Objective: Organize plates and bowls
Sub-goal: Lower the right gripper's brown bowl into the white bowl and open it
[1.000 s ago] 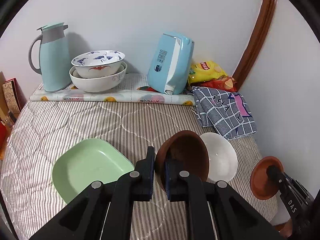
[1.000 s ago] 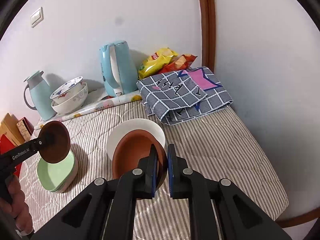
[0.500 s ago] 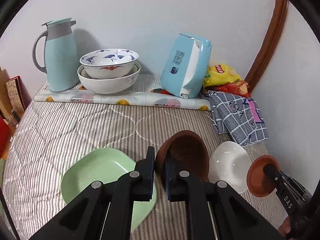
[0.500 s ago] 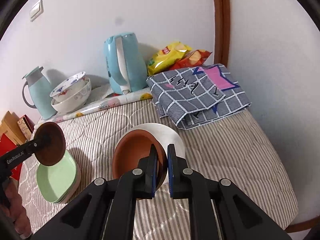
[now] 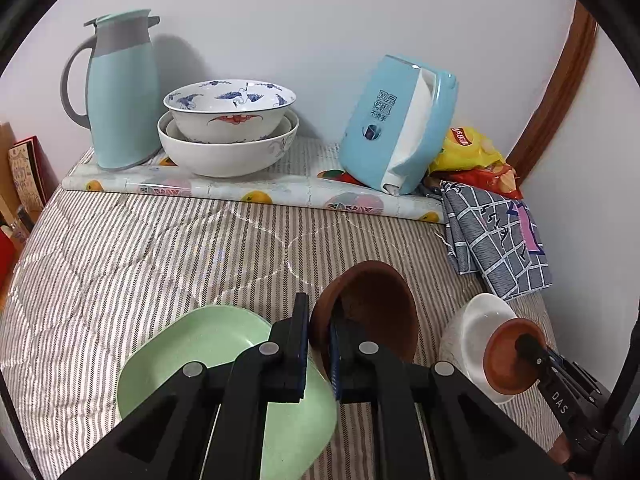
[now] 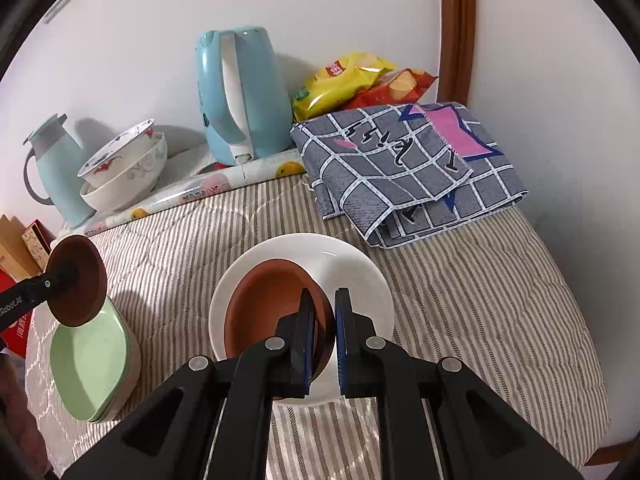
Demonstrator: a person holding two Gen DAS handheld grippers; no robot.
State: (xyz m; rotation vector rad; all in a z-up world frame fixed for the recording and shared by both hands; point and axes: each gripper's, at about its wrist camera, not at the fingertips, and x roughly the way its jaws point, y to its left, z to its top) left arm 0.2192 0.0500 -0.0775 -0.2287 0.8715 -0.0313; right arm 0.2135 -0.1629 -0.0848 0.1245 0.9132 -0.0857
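Note:
My left gripper (image 5: 320, 320) is shut on the rim of a dark brown bowl (image 5: 372, 304) and holds it above the green plate stack (image 5: 192, 356); both also show in the right wrist view (image 6: 76, 280), (image 6: 88, 364). My right gripper (image 6: 322, 320) is shut on the rim of a reddish-brown bowl (image 6: 268, 304) and holds it over the white bowl (image 6: 352, 268). That pair also shows at the right of the left wrist view (image 5: 508, 356), (image 5: 476, 320). Two nested patterned bowls (image 5: 228, 132) stand at the back.
A teal thermos jug (image 5: 120, 92) and a blue kettle (image 5: 396, 128) stand on the rolled mat (image 5: 256, 192) by the wall. Snack bags (image 6: 352, 84) and a folded grey checked cloth (image 6: 404, 164) lie at the back right. Boxes (image 5: 24, 176) stand at the left edge.
Both grippers moved forward over the bed with their bowls. The reddish-brown bowl has come over the middle of the white bowl. The dark brown bowl stays above the green plates.

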